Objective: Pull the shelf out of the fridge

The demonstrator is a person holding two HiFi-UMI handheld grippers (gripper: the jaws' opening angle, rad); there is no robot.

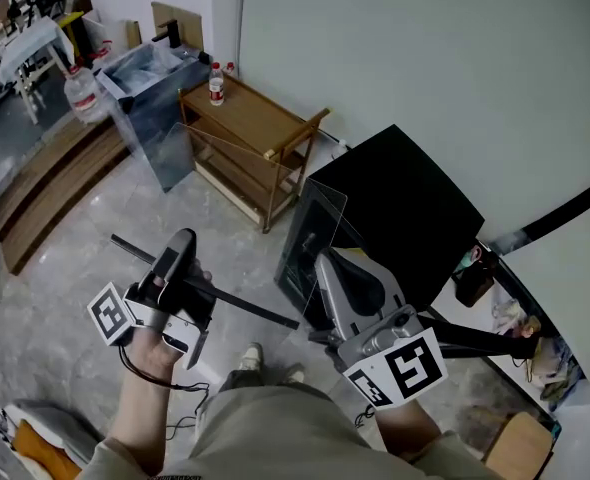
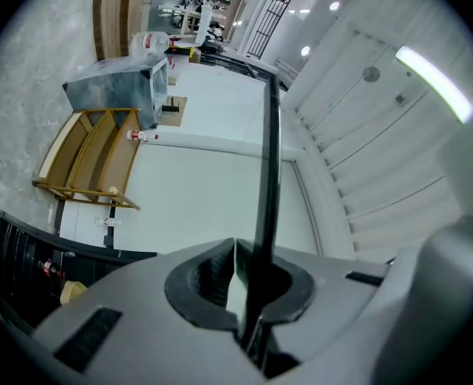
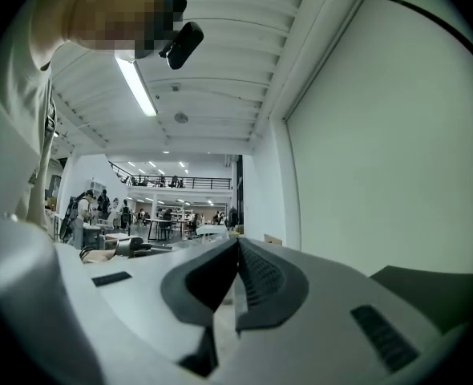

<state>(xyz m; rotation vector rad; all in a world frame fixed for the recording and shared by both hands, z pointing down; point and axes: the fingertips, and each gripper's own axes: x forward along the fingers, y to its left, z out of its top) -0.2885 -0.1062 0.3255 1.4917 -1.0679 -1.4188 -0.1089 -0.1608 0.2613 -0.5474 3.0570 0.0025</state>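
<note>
A glass shelf with a black front rail [image 1: 230,298] is out of the fridge and held in the air over the floor. Its clear pane [image 1: 275,198] reaches toward the fridge. My left gripper [image 1: 180,263] is shut on the rail. In the left gripper view the rail [image 2: 270,159] runs straight up from my shut left gripper [image 2: 240,287]. The black fridge [image 1: 405,208] stands against the wall, seen from above. My right gripper [image 1: 325,263] hangs in front of the fridge, shut and holding nothing. The right gripper view shows my right gripper [image 3: 236,279] shut, with a dark fridge corner [image 3: 433,291] at the lower right.
A wooden cart [image 1: 260,133] with a small bottle [image 1: 216,83] stands left of the fridge. Beyond it are a clear bin [image 1: 155,93], a large water jug [image 1: 83,93] and wooden steps [image 1: 45,188]. The open fridge door [image 1: 495,298] holds items at the right.
</note>
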